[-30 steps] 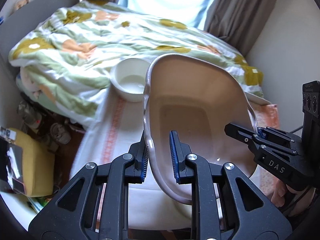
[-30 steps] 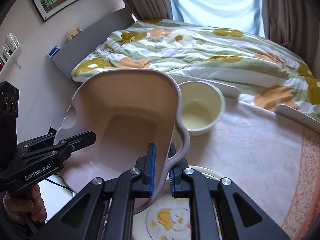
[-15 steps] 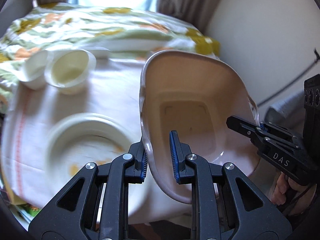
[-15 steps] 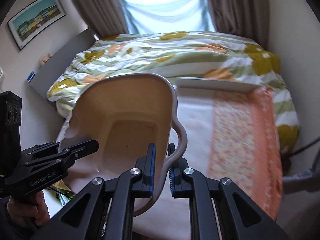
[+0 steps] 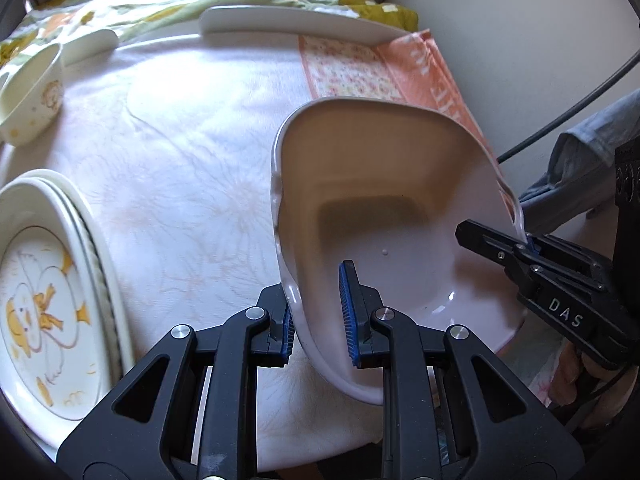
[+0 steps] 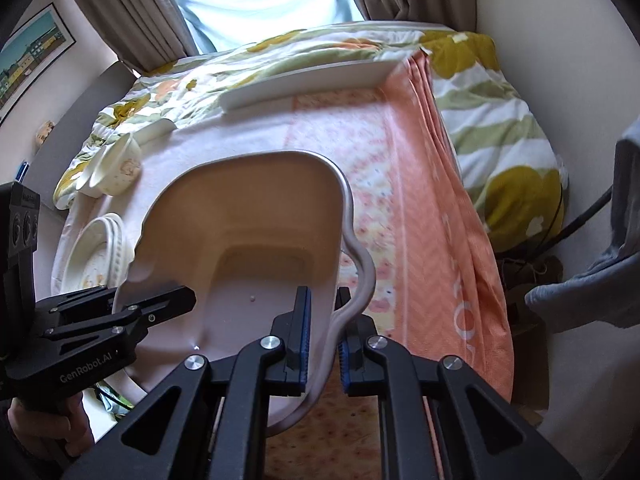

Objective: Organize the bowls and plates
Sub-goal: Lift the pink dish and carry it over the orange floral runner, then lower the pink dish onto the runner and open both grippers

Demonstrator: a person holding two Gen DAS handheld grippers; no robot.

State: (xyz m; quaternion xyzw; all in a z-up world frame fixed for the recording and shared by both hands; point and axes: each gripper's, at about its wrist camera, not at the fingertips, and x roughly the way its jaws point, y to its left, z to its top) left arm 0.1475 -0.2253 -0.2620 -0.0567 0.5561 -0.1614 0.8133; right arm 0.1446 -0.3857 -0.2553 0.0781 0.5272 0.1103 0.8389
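Both grippers carry a pale pink plastic basin (image 5: pixel 392 184) (image 6: pixel 256 216), tilted and hanging above the right part of the cloth-covered table (image 5: pixel 192 152). My left gripper (image 5: pixel 316 304) is shut on the basin's left rim, one blue pad inside the wall and one outside. At the opposite rim my right gripper (image 6: pixel 322 304) is likewise shut, and it shows in the left wrist view at the basin's right edge (image 5: pixel 520 240). A stack of plates (image 5: pixel 36 300) (image 6: pixel 96 256) with a yellow duck picture lies at the table's left. Cream bowls (image 5: pixel 32 92) (image 6: pixel 116 164) stand far left.
An orange patterned towel (image 5: pixel 352 68) (image 6: pixel 432 216) covers the table's right side and hangs over its edge. A long white dish (image 5: pixel 296 20) (image 6: pixel 304 80) lies along the far edge. Behind is a bed with a flowered quilt (image 6: pixel 500 128). A grey sleeve (image 5: pixel 580 168) and a wall are at right.
Both grippers have swung the basin to the right and lower, from over the bowls and plates to the towel side. Both grips are unchanged.
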